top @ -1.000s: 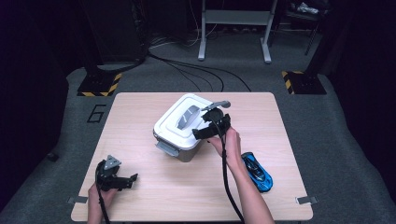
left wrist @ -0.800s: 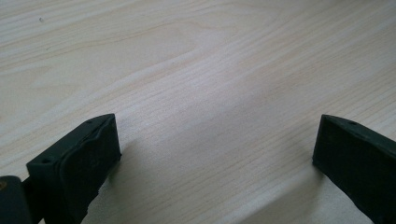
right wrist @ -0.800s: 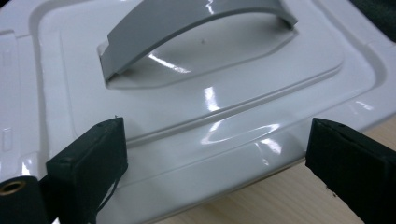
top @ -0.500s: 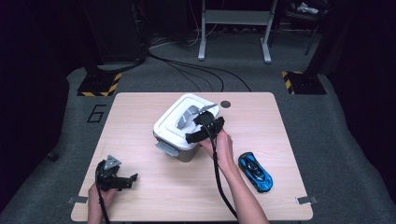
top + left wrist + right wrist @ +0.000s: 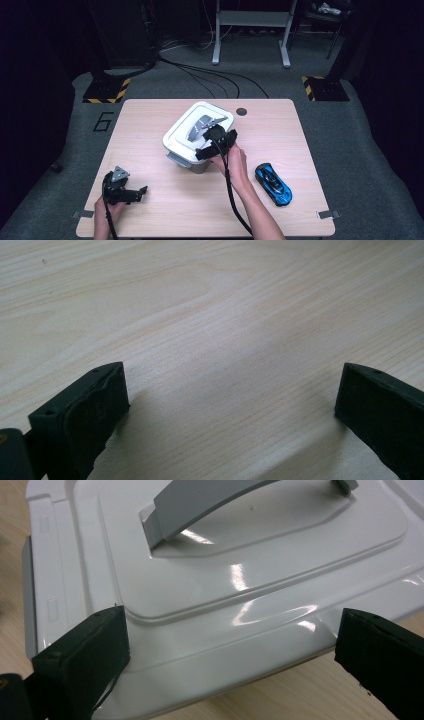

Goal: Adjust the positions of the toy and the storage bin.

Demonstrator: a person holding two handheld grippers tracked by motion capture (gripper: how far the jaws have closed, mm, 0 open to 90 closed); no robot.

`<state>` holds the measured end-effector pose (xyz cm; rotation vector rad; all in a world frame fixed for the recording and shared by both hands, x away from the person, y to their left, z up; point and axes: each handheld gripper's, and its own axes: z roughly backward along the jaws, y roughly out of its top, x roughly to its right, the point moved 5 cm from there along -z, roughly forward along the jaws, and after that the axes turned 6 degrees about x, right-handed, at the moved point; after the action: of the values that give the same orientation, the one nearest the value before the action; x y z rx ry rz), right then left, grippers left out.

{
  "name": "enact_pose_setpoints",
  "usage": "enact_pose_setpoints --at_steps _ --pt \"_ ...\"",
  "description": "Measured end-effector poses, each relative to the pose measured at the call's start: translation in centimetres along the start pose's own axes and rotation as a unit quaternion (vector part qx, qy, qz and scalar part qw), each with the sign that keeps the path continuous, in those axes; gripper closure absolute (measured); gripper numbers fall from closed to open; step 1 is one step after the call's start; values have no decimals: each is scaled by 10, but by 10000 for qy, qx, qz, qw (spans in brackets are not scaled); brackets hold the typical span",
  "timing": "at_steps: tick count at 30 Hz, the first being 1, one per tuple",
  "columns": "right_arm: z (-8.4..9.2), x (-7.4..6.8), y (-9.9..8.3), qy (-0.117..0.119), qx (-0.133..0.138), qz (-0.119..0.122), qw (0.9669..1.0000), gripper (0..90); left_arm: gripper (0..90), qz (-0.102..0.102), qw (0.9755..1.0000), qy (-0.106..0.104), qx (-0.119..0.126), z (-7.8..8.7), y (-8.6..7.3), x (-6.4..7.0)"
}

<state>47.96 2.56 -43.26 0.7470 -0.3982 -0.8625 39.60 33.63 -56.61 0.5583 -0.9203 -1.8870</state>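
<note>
Left gripper (image 5: 141,192) lies low over the near left part of the table (image 5: 150,120), held by the left hand (image 5: 106,209). Its jaws stand wide apart, and the left gripper view shows bare wood grain between them, nothing gripped.

White box (image 5: 185,137) sits near the middle of the table, slightly towards the far side, turned at an angle to the table edges. Its white lid (image 5: 260,580) is on, with a grey handle (image 5: 200,505) lying across the recessed top panel. A grey latch (image 5: 176,160) shows at the near left end of the box.

Right gripper (image 5: 202,153) is at the near right side of the box, above the lid's rim, held by the right hand (image 5: 237,162). Its jaws stand fully apart, having just been opening. In the right gripper view the lid's near edge lies in the gap between them; the pads do not press on it. Contact between either jaw and the lid cannot be told.

Blue toy car (image 5: 273,183) lies on the table to the right of the right hand, apart from the box.
</note>
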Motion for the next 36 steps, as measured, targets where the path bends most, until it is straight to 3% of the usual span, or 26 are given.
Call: enact_pose_setpoints --at_steps 6,10,14,15,18,27,29,32,33,36 --pt "6 12 -3 -8 81 -39 10000 129 8 -29 10000 -29 -44 1 0 0" --pt "7 17 -3 -37 101 -34 9999 138 8 -28 10000 -28 -42 1 0 0" --pt "4 13 2 -77 187 -5 9998 137 8 -2 10000 -19 -37 1 0 0" --pt "1 9 6 -229 212 90 9995 136 8 -13 10000 -19 -37 1 0 0" --pt "-2 4 15 -167 345 11 9993 140 8 -1 10000 0 1 0 0 0" --pt "-12 -1 23 -209 307 -161 9992 154 10 -13 10000 -6 13 0 0 0" --pt "-6 7 19 -413 299 -164 9986 169 10 -43 10000 -17 10 0 0 0" --pt "-2 10 17 -515 268 -163 9982 185 10 -46 10000 -18 10 0 0 0" --pt "0 14 14 -700 212 -125 9972 200 10 -34 10000 -25 9 0 0 0" --pt "1 21 8 -734 157 -139 9971 198 10 -37 10000 -25 8 0 0 0"
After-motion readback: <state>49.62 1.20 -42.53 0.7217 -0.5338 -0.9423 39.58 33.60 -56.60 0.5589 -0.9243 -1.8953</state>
